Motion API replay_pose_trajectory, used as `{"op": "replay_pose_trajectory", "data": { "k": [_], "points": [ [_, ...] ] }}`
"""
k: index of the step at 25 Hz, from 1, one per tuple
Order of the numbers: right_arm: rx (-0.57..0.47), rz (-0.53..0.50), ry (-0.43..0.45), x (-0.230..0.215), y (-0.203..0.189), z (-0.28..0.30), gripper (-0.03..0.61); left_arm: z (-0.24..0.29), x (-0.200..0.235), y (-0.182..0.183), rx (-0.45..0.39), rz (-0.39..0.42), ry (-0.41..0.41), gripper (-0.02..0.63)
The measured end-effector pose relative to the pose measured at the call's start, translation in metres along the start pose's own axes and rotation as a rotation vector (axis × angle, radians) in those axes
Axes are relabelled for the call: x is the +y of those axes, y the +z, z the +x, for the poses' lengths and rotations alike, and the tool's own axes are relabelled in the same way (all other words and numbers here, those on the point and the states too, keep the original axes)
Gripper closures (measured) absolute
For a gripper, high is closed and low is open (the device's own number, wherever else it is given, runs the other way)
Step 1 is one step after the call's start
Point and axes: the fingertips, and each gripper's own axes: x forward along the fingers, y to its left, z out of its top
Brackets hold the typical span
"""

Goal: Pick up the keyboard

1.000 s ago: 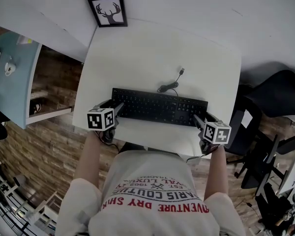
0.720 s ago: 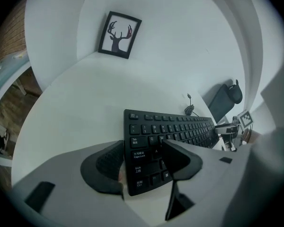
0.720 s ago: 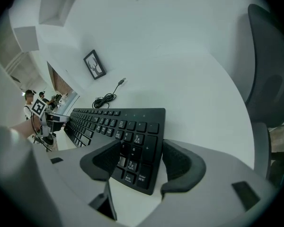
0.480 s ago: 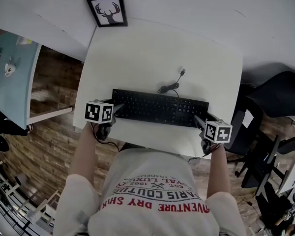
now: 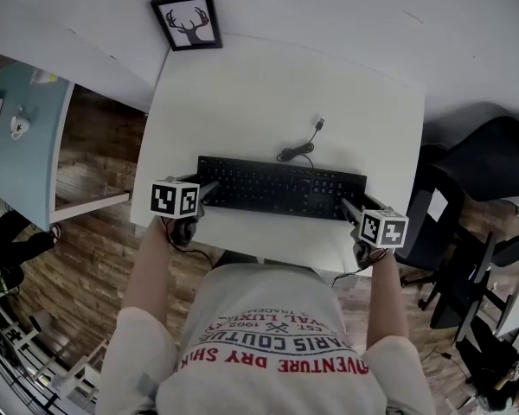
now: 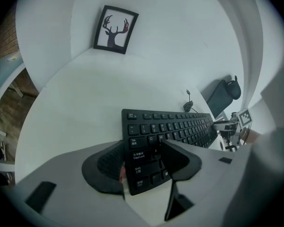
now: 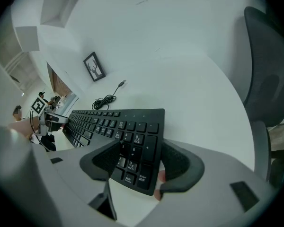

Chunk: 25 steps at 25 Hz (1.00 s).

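Note:
A black keyboard (image 5: 281, 188) lies flat on the white table (image 5: 277, 93), with its cable (image 5: 298, 150) coiled behind it. My left gripper (image 5: 203, 187) straddles the keyboard's left end. In the left gripper view the keyboard (image 6: 170, 126) corner sits between the closing jaws of this gripper (image 6: 143, 160), one pad at the outer edge, the other over the keys. My right gripper (image 5: 353, 207) straddles the right end. In the right gripper view the number-pad corner of the keyboard (image 7: 118, 122) lies between the pads of that gripper (image 7: 141, 164). Neither pair visibly presses.
A framed deer picture (image 5: 187, 20) leans on the wall at the table's back left. A dark office chair (image 5: 493, 167) stands to the right, and a light blue table (image 5: 22, 128) to the left. The table's front edge runs just below both grippers.
My left gripper has tilted a little, and its marker cube has shifted slightly up. The keyboard and the right gripper have stayed in place.

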Motion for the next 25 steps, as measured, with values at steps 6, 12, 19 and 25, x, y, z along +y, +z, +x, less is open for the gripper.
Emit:
{"op": "replay_pose_trajectory", "data": {
  "k": [6, 12, 19, 25],
  "points": [
    [0.001, 0.002, -0.025, 0.002, -0.007, -0.008, 0.291, -0.005, -0.003, -0.001, 0.011, 0.014, 0.014, 0.360],
    [-0.016, -0.002, -0.068, 0.003, -0.013, -0.025, 0.291, -0.013, -0.014, -0.003, -0.008, 0.055, 0.029, 0.360],
    [-0.123, -0.013, -0.088, 0.005, 0.017, -0.056, 0.299, -0.029, -0.032, 0.020, -0.085, 0.074, -0.004, 0.362],
    [-0.246, -0.005, -0.105, 0.012, 0.048, -0.090, 0.299, -0.063, -0.050, 0.067, -0.185, 0.175, 0.016, 0.362]
  ]
}}
